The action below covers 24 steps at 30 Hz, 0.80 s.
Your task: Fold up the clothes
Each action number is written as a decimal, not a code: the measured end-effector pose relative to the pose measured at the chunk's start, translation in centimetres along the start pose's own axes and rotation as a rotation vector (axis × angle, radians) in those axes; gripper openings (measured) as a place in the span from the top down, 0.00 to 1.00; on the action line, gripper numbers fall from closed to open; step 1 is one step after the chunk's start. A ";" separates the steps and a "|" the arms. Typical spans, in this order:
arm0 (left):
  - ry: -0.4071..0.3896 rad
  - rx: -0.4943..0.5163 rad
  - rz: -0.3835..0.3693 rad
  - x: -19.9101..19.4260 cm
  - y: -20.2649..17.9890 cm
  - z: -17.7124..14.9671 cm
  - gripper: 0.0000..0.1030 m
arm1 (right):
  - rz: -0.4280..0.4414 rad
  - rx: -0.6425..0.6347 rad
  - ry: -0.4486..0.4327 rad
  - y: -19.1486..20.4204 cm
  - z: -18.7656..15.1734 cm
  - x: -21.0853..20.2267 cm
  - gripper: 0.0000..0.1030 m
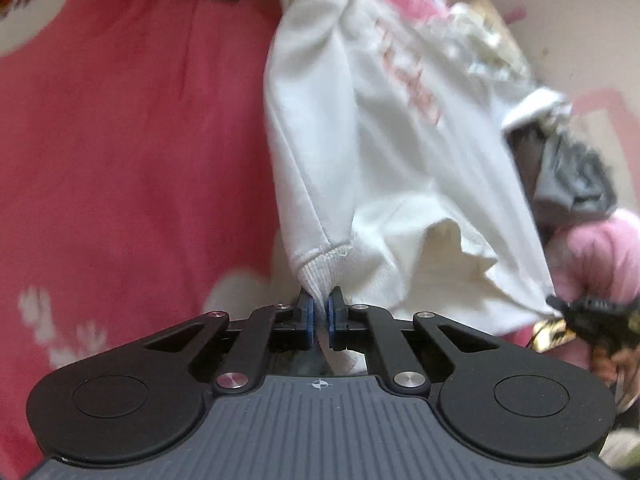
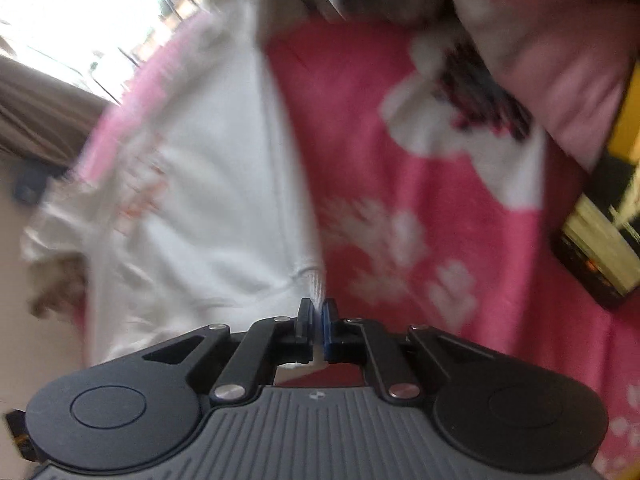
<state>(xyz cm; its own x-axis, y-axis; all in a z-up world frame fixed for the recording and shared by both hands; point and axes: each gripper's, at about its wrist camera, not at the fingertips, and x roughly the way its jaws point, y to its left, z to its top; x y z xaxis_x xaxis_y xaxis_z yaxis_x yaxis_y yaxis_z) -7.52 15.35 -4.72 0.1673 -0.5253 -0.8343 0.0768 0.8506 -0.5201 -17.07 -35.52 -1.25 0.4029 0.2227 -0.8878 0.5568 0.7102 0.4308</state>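
Note:
A white sweatshirt [image 1: 400, 152] with pink lettering and a pink collar band lies across a red-pink blanket [image 1: 120, 140]. My left gripper [image 1: 320, 300] is shut on the ribbed hem [image 1: 320, 268] at one bottom corner of the sweatshirt, cloth pinched between its blue pads. In the right wrist view the same white sweatshirt [image 2: 200, 200] fills the left half, blurred. My right gripper [image 2: 318, 308] is shut on the ribbed hem [image 2: 316, 284] at the other corner. At the right edge of the left wrist view the other gripper's black tip [image 1: 588, 312] shows by the hem.
The blanket [image 2: 400, 140] has white flower prints. A pink sleeve [image 1: 600, 252] and a grey garment [image 1: 572, 176] sit at the right of the left wrist view. A dark box [image 2: 600, 240] stands at the blanket's right edge. A bright window [image 2: 80, 12] is at far left.

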 end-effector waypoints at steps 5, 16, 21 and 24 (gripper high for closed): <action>0.076 0.096 0.080 2.8 0.4 -1.7 0.93 | -0.212 -0.066 -0.005 -0.9 -0.8 0.7 0.98; -0.115 0.447 0.252 -2.2 -2.3 -1.8 0.68 | -0.095 -0.889 -0.287 13.1 -5.4 -1.3 0.73; -0.119 0.605 0.098 -1.0 -5.5 -2.4 0.53 | 0.048 -1.202 -0.151 18.0 -8.8 3.1 0.71; -0.075 0.733 0.073 2.3 -7.8 -3.5 0.50 | 0.072 -1.313 -0.070 19.4 -10.9 5.2 0.68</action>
<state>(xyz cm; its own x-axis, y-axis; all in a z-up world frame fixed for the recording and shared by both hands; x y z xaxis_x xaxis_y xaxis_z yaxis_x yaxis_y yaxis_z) -11.21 7.45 -3.24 0.2620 -0.4863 -0.8336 0.6950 0.6944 -0.1866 -12.10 -13.37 0.74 0.4604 0.2804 -0.8423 -0.5669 0.8230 -0.0358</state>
